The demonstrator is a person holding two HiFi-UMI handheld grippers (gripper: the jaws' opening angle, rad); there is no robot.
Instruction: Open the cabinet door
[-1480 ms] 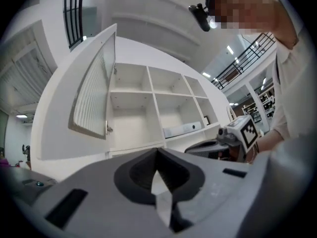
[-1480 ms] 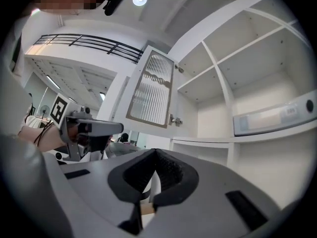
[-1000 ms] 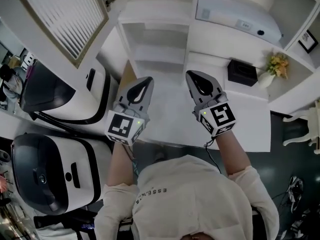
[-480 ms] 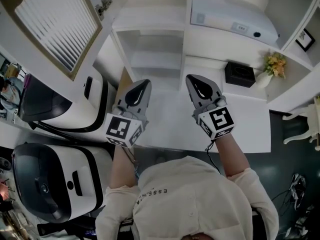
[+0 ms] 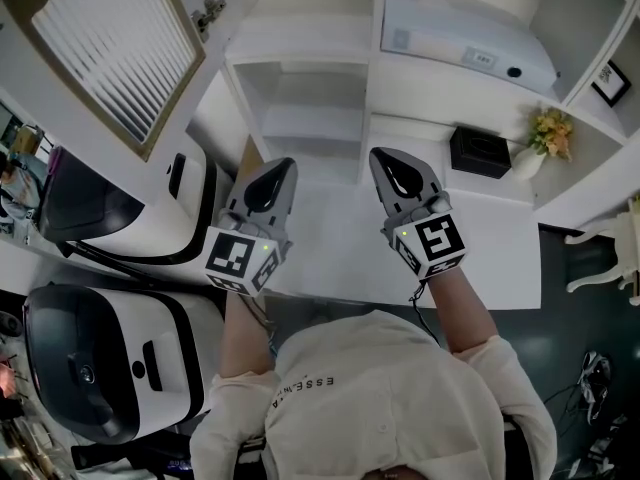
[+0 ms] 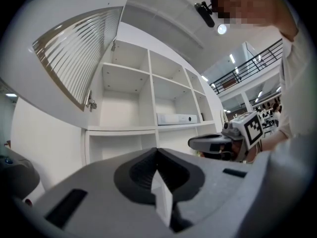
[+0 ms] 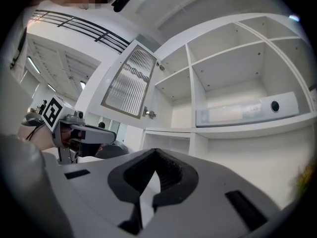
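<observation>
The white cabinet door with the ribbed glass panel [image 5: 115,43] stands already swung open, at about ten o'clock from your left gripper [image 5: 270,173] and well apart. Your right gripper [image 5: 398,168] is farther. The fingers of both are closed, holding nothing.

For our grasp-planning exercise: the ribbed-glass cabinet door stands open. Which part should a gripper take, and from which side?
Probably the free edge of the cabinet door, opposite the hinges, coming edge-on from the side away from the shelves. Its frame is a thin flat strip jaws can pinch across; no handle shows, and leverage is greatest there.
</observation>
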